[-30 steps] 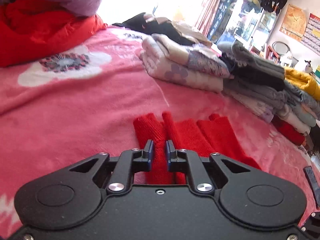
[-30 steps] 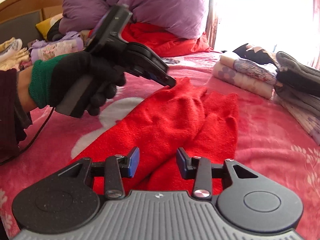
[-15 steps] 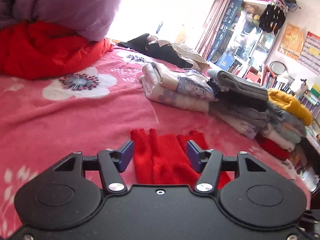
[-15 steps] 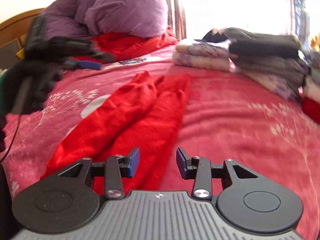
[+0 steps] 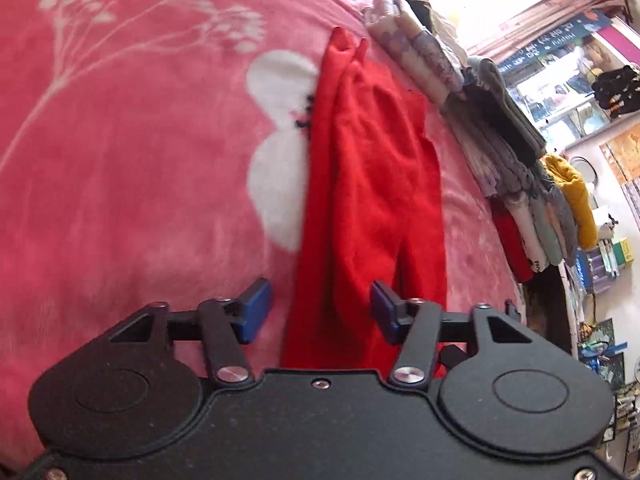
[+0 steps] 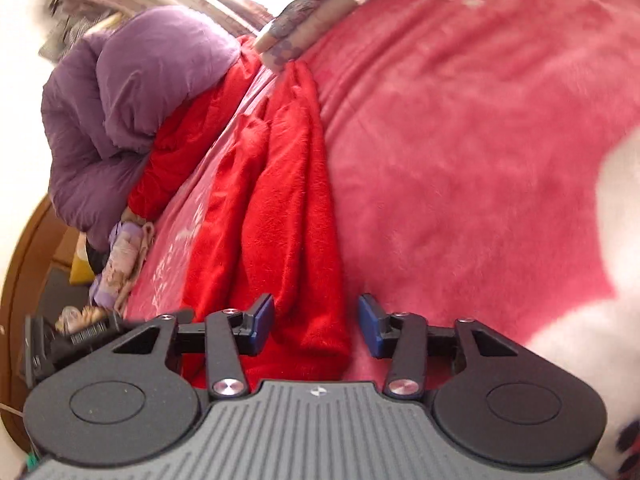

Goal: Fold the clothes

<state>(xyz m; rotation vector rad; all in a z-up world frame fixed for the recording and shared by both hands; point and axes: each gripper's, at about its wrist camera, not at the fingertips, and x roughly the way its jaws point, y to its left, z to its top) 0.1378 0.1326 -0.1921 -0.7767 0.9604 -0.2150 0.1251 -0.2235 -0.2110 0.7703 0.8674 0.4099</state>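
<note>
A long red fleece garment [image 5: 372, 184] lies stretched out on the pink flowered blanket [image 5: 132, 152], folded lengthwise into a narrow strip. My left gripper [image 5: 318, 310] hovers open over its near end, blue pads wide apart, cloth below the gap. In the right wrist view the same red garment [image 6: 280, 200] runs away from the lens. My right gripper [image 6: 316, 322] is open above that end, with the garment's edge under the space between the fingers. Neither gripper holds cloth.
Stacks of folded clothes [image 5: 516, 168] line the far side of the bed, with cluttered shelves [image 5: 568, 92] beyond. A purple quilt [image 6: 120, 104] on red bedding [image 6: 192, 128] sits by the wooden headboard [image 6: 28, 248]. A folded patterned garment [image 6: 304, 24] lies past the red one.
The left gripper let go of the red garment and opened wide. Both grippers swung to the garment's near end and rolled sideways, now looking along its length.
</note>
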